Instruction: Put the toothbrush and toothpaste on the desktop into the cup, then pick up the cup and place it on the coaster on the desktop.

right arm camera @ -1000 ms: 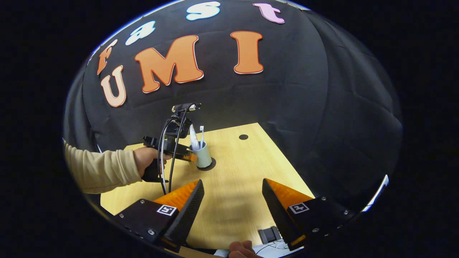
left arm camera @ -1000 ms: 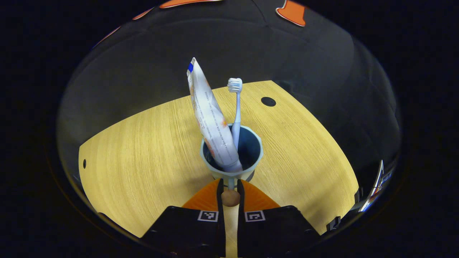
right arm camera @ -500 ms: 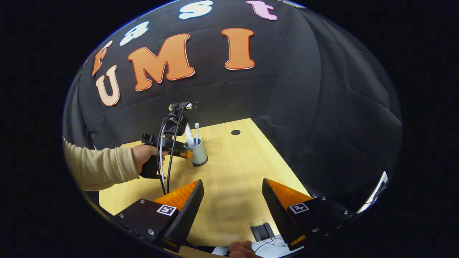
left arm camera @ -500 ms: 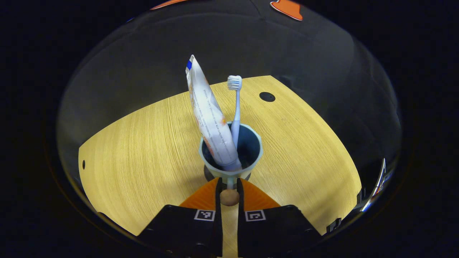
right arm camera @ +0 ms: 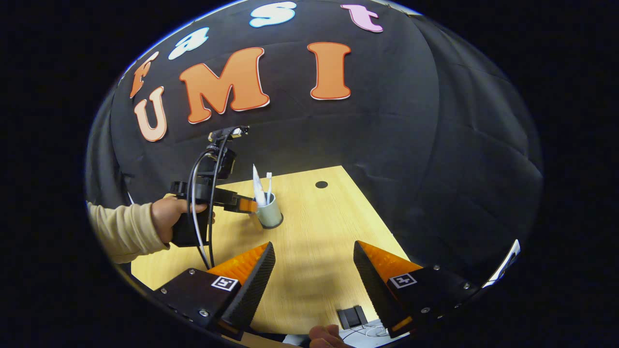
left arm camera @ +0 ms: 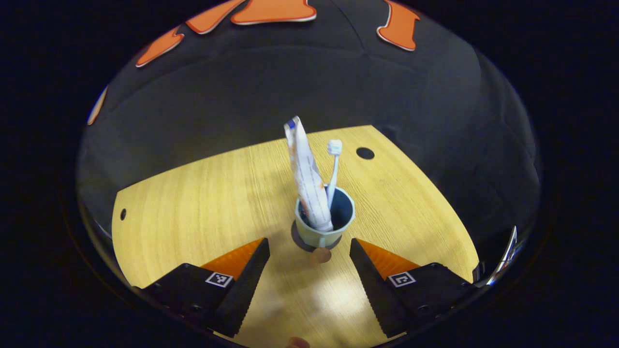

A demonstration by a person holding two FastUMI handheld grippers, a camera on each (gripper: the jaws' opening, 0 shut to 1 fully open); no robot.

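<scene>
Left gripper point(left arm camera: 307, 256): fingers spread wide, nothing between them. The cup point(left arm camera: 324, 222) stands upright on the desk point(left arm camera: 193, 193) directly ahead of it, centred on the gap and just beyond the fingertips, no contact. A small round brown knob point(left arm camera: 321, 254) at the cup's near base lies between the tips, apart from both; I take it for the cup's handle end, cannot confirm.

Contents: toothpaste point(left arm camera: 306, 179) and toothbrush point(left arm camera: 332, 166) both inside the cup, long axes near vertical. The tube leans toward the near-left rim, crimped end up; the brush is bristles-up, to the tube's right.

Coaster point(left arm camera: 299, 238): a dark disc edge shows under the cup's near-left base. In the right gripper view the cup point(right arm camera: 269, 211) sits flat and upright; disc too small there to confirm. Judgement: cup is on the coaster, approx centred, offset cannot be told.

Right gripper point(right arm camera: 314, 270): spread, empty, low over the near desk edge, well apart from the cup. From there the cup lies ahead and to the left, with the left gripper point(right arm camera: 244, 205) just beside it on the side of the hand point(right arm camera: 167, 220) that holds it.

Key relation: left gripper much the nearer, on the handle side, cup axis vertical across its line of approach. Judgement: task looks complete; the next move would be a straight pull-back along my own fingers. Risk: catching the knob w/ a fingertip could tip the cup, since the tall contents make it top-heavy
</scene>
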